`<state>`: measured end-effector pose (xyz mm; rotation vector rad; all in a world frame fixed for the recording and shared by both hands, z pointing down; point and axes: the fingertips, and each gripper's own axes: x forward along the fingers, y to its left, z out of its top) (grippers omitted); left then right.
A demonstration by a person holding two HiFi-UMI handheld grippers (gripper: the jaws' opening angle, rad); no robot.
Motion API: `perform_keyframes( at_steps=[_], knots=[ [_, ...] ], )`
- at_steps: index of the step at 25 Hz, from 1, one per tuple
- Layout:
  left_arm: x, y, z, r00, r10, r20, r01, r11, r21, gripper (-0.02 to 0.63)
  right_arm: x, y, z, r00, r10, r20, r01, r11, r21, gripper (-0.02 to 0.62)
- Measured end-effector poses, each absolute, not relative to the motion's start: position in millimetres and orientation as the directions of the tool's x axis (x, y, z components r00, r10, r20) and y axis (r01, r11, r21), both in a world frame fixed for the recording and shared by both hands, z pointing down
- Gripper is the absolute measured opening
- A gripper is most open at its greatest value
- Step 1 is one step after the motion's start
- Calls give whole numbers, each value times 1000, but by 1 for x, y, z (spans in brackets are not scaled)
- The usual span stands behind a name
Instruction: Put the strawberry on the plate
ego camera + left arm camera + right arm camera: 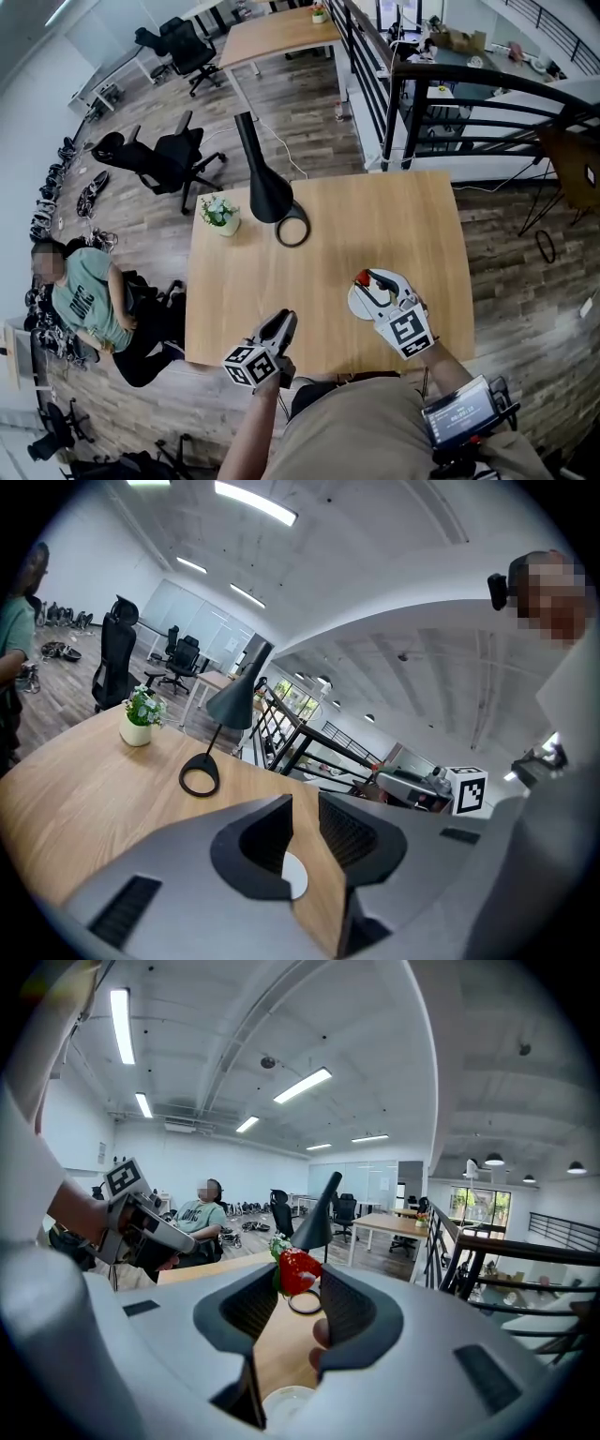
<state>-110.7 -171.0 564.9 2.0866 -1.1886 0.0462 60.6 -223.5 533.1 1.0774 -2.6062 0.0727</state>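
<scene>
One strawberry (298, 1269), pinched at your right gripper's (300, 1281) tips, hangs just over the plate (353, 302). Likely soft, light, easily bruised: hold across the broad middle, squeeze no harder. Your left gripper (302, 808) is empty, jaws slightly apart.

On the desk (394, 225), near right, a plate (354, 302), strawberry (362, 277) over it in the right hand-held gripper (373, 284), lamp (265, 183) behind, potted plant (220, 214) left of lamp.

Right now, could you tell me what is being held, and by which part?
The right gripper holds the strawberry by its red body; left gripper empty.
</scene>
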Motion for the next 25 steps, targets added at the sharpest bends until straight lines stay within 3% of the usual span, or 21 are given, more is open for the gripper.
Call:
perform_keyframes(
  at_steps=[25],
  knots=[
    [-107,-166,635,571,-670,474,-768,-232,598,91,86,-228,653,-589,-614,525,-711,703,24,145]
  ],
)
